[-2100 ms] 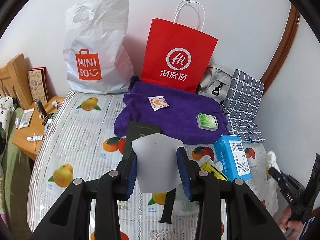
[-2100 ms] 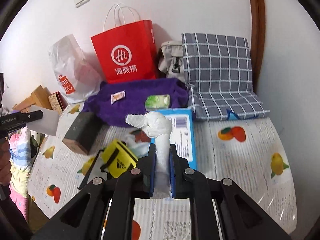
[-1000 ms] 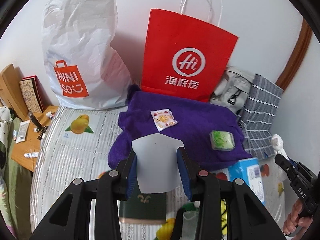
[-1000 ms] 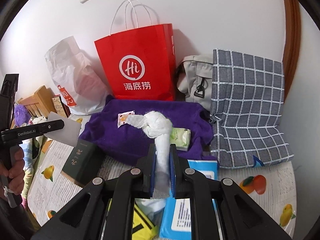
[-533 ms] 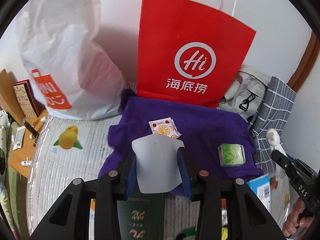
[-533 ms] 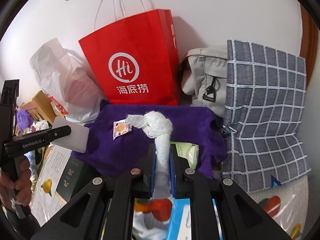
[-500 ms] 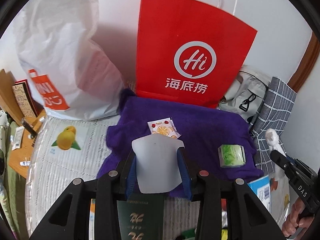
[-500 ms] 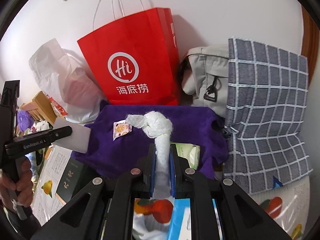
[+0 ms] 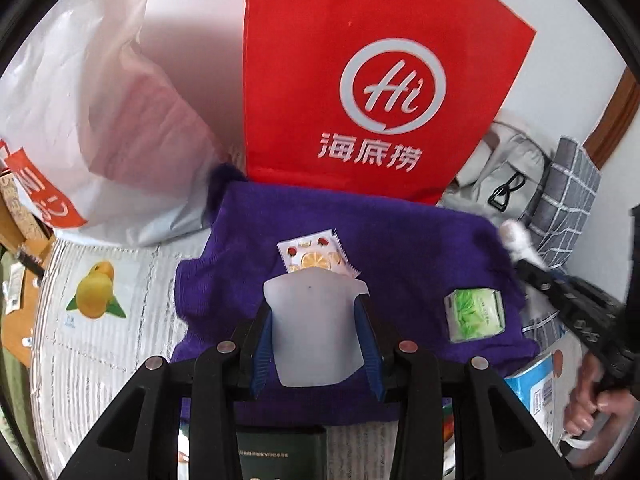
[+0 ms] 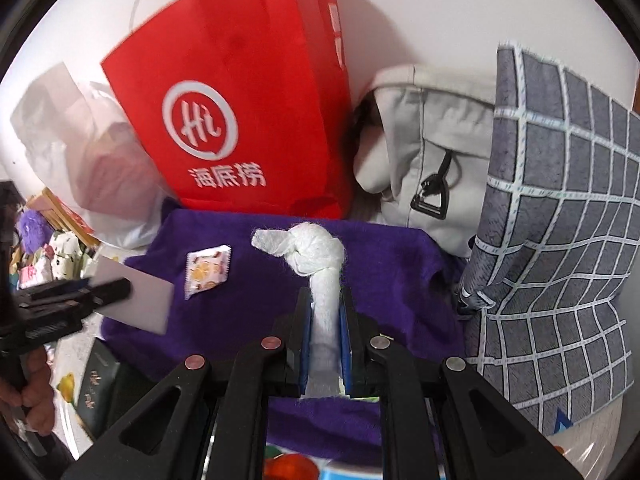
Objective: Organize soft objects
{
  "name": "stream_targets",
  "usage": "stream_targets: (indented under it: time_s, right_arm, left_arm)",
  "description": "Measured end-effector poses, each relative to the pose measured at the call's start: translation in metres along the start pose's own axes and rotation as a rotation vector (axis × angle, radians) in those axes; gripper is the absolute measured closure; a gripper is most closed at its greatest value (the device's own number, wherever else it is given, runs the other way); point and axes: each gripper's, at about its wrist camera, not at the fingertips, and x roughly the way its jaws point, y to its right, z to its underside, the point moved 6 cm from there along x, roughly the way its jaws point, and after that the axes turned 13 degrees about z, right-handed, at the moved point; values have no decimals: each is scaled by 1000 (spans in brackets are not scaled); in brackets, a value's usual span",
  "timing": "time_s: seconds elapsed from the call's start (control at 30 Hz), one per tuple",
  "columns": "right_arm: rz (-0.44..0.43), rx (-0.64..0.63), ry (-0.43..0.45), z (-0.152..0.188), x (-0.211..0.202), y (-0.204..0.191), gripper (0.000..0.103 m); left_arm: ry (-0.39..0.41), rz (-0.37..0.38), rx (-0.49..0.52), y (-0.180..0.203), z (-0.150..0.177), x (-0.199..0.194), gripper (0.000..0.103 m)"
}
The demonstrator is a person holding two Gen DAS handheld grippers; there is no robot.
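Note:
My left gripper (image 9: 316, 312) is shut on a pale translucent soft pad (image 9: 316, 332), held above a purple towel (image 9: 400, 248) spread on the bed. On the towel lie a fruit-print sachet (image 9: 316, 252) just beyond the pad and a green tissue pack (image 9: 474, 314) to the right. My right gripper (image 10: 325, 300) is shut on a knotted white cloth (image 10: 316, 252), also over the purple towel (image 10: 256, 292). The left gripper with its pad (image 10: 136, 300) shows at the left of the right wrist view.
A red paper bag (image 9: 360, 80) and a white plastic bag (image 9: 80, 128) stand against the wall behind the towel. A grey backpack (image 10: 432, 160) and a checked pillow (image 10: 560, 240) sit at the right. A dark green box (image 9: 280, 452) and a blue box (image 9: 532, 384) lie nearer.
Both grippers have moved forward and down toward the purple towel and red bag, which now look larger. Each keeps the same hold on its object.

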Motion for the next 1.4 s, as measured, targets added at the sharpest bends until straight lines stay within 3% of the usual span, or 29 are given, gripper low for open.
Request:
stream_targets:
  time_s: [0.33,0.63,0.7,0.77,0.87,0.9,1.1,1.23,1.4]
  right_arm:
    - [-46,63,-88,9,45,4,90]
    - [-26,63,-130,13,57,0,89]
    - [-22,57,-141,14,58,0,83]
    - [-3,48,-135,14,56,3,63]
    - [3,43,-100,10,47,5,44]
    - [0,42,-83,8,41,5,43]
    - [-13,35,-18,0,14,1,37]
    - [-24,33,20,-3,-7,1,37]
    - [-8,14,64,11,-40,3,37]
  left_arm:
    - [-70,133,-32,-1,4,28,66]
    - [-138,106,-29,-5,14,51,65]
    - [-141,106,-28,-7,15,54,64]
    - [-146,104,-26,-9,15,55,62]
    - [-156,85,-25,-15,16,56,51]
    - [-159,71,-21,-18,15,55,45]
    - [-138,13,-18,-28,11,45,34]
    - [-95,-49,-5,-31,6,31,33]
    - [-52,-35,22,-25,2,16,33]
